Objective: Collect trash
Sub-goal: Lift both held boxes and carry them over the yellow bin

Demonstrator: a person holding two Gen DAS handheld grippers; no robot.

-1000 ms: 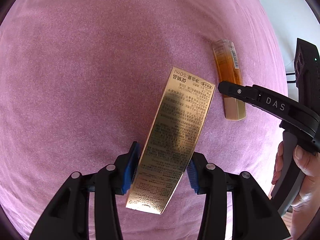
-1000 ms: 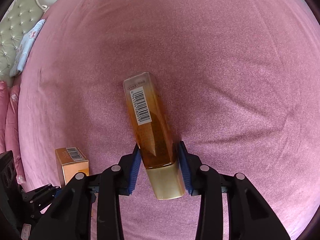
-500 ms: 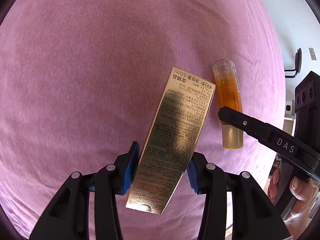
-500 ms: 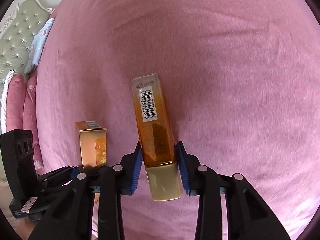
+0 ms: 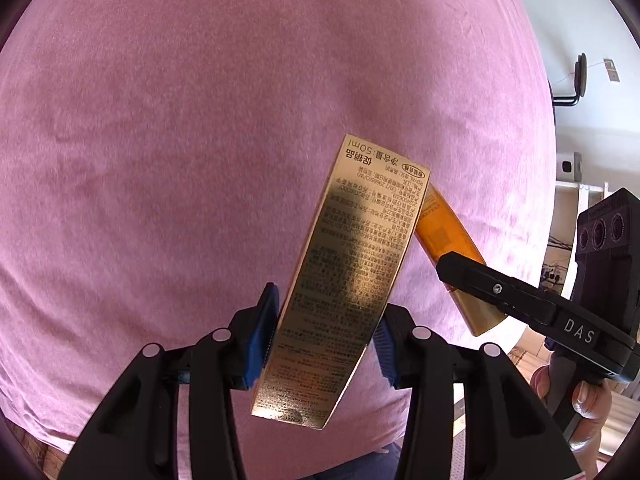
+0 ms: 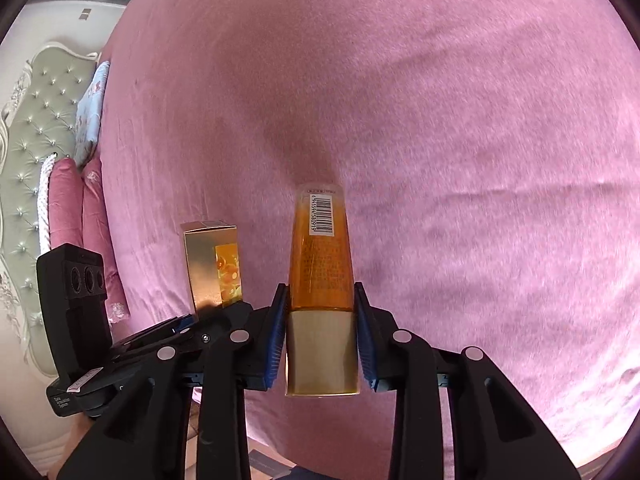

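My left gripper (image 5: 326, 330) is shut on a gold carton (image 5: 352, 264) with black print, held lifted above the pink bed cover (image 5: 160, 140). The carton also shows in the right wrist view (image 6: 212, 264). My right gripper (image 6: 320, 332) is shut on an orange tube with a gold cap (image 6: 321, 280), held lifted above the bed. The tube shows in the left wrist view (image 5: 448, 240), partly behind the carton and the right gripper's finger.
The pink bed cover (image 6: 440, 120) fills both views. A tufted green headboard (image 6: 36, 128), pink pillows (image 6: 68, 200) and a blue floral pillow (image 6: 90, 116) lie at the left. A white wall and furniture (image 5: 580, 168) stand beyond the bed's right edge.
Both grippers have risen and pulled back from the bed with their items. The tube has left the cover and moved closer to the carton.
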